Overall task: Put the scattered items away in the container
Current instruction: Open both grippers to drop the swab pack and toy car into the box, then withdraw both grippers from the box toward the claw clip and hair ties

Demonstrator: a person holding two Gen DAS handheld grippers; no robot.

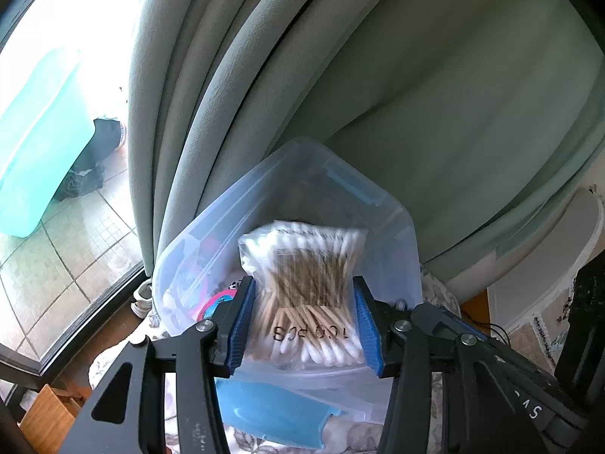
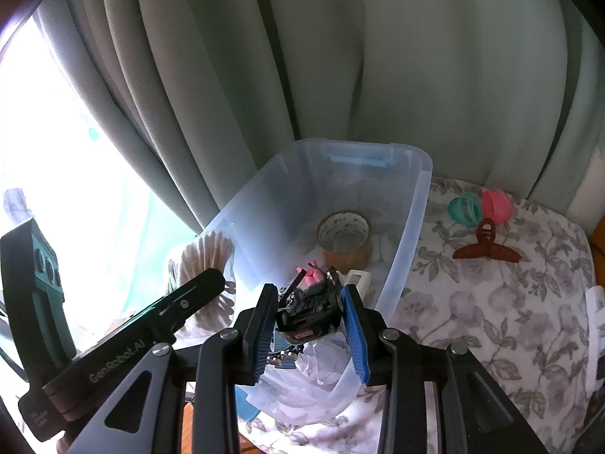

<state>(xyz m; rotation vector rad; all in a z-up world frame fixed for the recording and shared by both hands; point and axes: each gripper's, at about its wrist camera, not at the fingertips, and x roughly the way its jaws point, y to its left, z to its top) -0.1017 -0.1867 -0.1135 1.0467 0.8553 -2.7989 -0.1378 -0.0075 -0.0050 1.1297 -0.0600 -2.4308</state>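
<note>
My left gripper (image 1: 302, 321) is shut on a clear bag of cotton swabs (image 1: 306, 283) and holds it over the near end of a translucent plastic container (image 1: 401, 227). The bag also shows at the left in the right wrist view (image 2: 206, 265). My right gripper (image 2: 308, 325) is shut on a small black toy car (image 2: 308, 310), held above the near end of the container (image 2: 412, 219). Inside lie a roll of brown tape (image 2: 344, 240) and a pink item (image 2: 312, 276). On the floral cloth lie a brown hair claw (image 2: 486, 246), a teal band (image 2: 465, 210) and a pink band (image 2: 497, 204).
Grey-green curtains (image 2: 340, 56) hang close behind the container. A blue lid (image 1: 272, 412) lies under the container's near edge. A bright window (image 1: 45, 113) is at the left. A white object (image 2: 597, 325) sits at the cloth's right edge.
</note>
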